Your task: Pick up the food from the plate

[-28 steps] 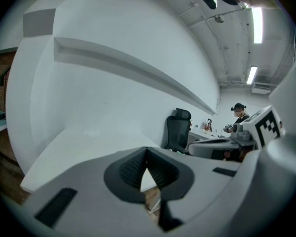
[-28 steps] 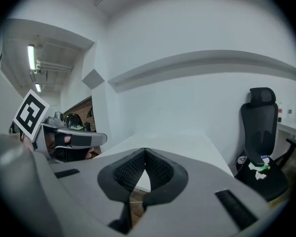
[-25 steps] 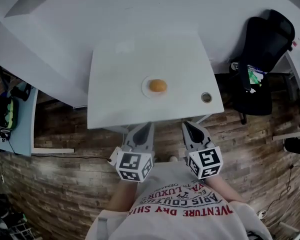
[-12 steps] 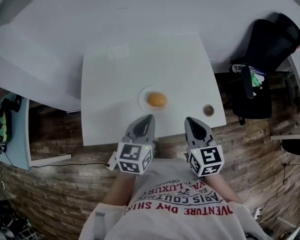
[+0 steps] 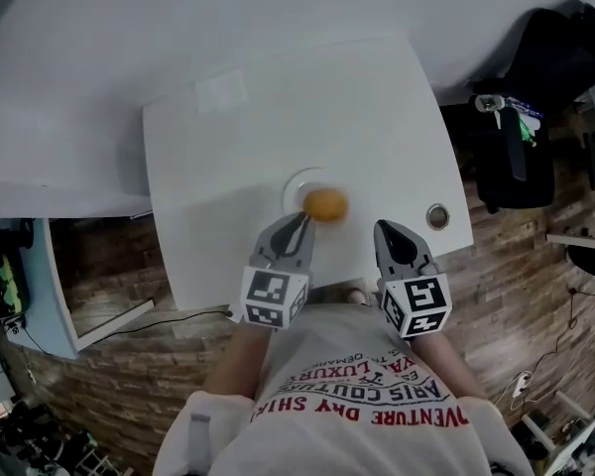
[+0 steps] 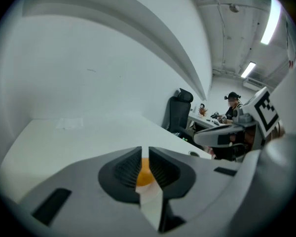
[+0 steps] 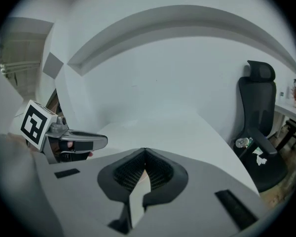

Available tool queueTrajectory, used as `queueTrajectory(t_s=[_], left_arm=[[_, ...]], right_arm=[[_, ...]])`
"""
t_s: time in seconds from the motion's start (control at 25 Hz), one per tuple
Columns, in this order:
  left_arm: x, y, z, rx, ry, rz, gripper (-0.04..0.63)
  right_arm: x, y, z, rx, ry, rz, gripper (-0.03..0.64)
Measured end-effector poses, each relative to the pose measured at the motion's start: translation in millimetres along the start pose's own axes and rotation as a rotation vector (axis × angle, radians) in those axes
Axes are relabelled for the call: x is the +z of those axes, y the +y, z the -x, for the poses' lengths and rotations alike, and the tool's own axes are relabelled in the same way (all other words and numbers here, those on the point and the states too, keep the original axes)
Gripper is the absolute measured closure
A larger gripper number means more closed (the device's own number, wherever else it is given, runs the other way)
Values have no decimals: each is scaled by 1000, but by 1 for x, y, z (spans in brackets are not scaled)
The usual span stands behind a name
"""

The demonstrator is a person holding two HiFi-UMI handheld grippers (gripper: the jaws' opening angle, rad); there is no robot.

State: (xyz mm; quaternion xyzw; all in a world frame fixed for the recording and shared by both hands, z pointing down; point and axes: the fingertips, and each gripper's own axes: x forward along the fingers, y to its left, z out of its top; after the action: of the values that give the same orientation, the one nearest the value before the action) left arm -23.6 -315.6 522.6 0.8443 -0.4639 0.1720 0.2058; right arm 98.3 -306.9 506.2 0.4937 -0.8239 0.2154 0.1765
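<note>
1. Far to my left, a pale blue piece of furniture (image 5: 58, 286) stands on the wood-plank floor (image 5: 109, 365), well apart from the bench.
2. The white bench (image 5: 228, 167) is square with rounded corners. Its far edge sits against a plain white wall (image 5: 278, 8).
3. A faint pale rectangular patch (image 5: 221, 92) lies flat near the far left corner of the bench.
4. My left claw (image 5: 297, 224) reaches over the near edge of the bench with its jaws together and nothing in them. Its tip is just beside the food, on the near left side.
5. The white plate (image 5: 291, 186) sits right of the bench's middle, towards the near edge. The round orange piece of food (image 5: 324, 204) rests on it, and in the left gripper view it shows through the slit between my jaws.
6. My right claw (image 5: 391, 232) is also closed and empty. It hovers at the near edge of the bench, to the right of the plate and apart from it.
7. A small round metal-rimmed thing (image 5: 437, 215) lies near the right edge of the bench.
8. A black office chair (image 5: 535, 87) stands on the floor beyond the right side of the bench.
9. The left gripper view shows strip lights (image 6: 247, 69) on the ceiling of the room beyond.
</note>
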Motion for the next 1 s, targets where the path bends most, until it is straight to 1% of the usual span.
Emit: queueTrajectory(t_s=[0.04, 0.08, 0.12, 0.24, 0.32, 0.4, 0.56, 0.72, 0.8, 0.92, 0.96, 1.0], left_arm=[[-6, 1, -9, -23, 24, -12, 545], [-13, 1, -17, -49, 48, -29, 467], [-19, 1, -25, -70, 71, -53, 409], [-34, 2, -42, -97, 131, -164, 285], [-40, 3, -52, -108, 157, -218, 213], [-45, 1, -60, -129, 180, -230, 187], [-57, 0, -75, -168, 227, -220, 175], [-69, 6, -89, -167, 258, -216, 170], [-71, 3, -92, -182, 271, -214, 170], [-73, -1, -97, -176, 295, -217, 170], [-75, -2, -98, -171, 297, -218, 173], [-75, -2, -99, -164, 295, -217, 191]], right_arm=[[-4, -2, -6, -2, 16, -6, 606], [-9, -5, -12, -2, 31, -10, 606], [-13, -7, -17, -3, 45, -15, 606], [-23, -13, -29, -5, 84, -24, 606], [-29, -15, -35, -8, 104, -34, 606], [-35, -17, -38, -12, 123, -48, 606], [-46, -18, -42, -12, 151, -65, 606], [-52, -23, -45, -7, 168, -63, 606], [-54, -25, -44, -9, 177, -65, 606], [-56, -28, -41, -14, 181, -72, 606], [-57, -29, -40, -15, 181, -74, 606], [-59, -30, -38, -15, 182, -74, 606]])
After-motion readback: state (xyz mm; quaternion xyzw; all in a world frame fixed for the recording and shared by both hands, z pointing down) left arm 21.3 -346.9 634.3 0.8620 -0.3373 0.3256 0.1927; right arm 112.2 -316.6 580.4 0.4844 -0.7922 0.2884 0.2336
